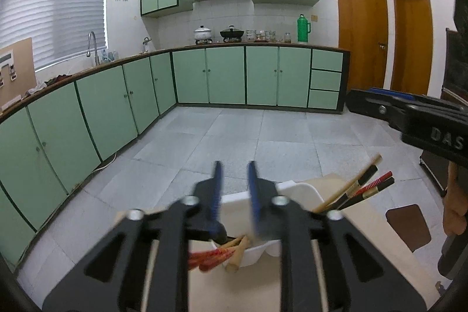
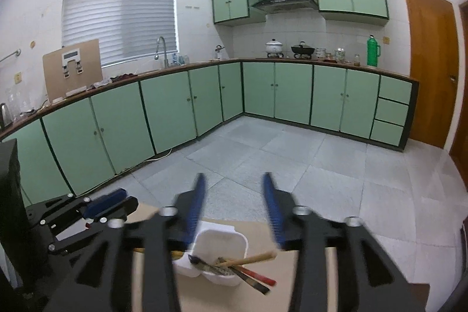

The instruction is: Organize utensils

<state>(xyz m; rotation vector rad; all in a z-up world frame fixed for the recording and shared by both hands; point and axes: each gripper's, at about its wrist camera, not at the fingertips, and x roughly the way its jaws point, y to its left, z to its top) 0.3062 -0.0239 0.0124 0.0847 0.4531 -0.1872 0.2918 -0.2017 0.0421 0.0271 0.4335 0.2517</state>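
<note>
A white plastic utensil holder (image 1: pixel 298 190) (image 2: pixel 219 243) stands on a light wooden table (image 1: pixel 377 250) (image 2: pixel 251 297). Several chopsticks (image 1: pixel 358 189) (image 2: pixel 248 268), tan, black and red, lean out of its compartments. My left gripper (image 1: pixel 235 174) is open and empty, raised just above and behind the holder; it also shows in the right wrist view (image 2: pixel 117 202). My right gripper (image 2: pixel 234 183) is open and empty above the holder; it also shows in the left wrist view (image 1: pixel 380 103), to the right of the holder.
Green kitchen cabinets (image 2: pixel 163 107) run along the left and far walls, with a sink tap (image 2: pixel 162 48), pots (image 2: pixel 275 46) and a green thermos (image 2: pixel 373 51) on the counter. Grey tiled floor (image 2: pixel 292 160) lies beyond the table. Wooden doors (image 1: pixel 362 28) stand at right.
</note>
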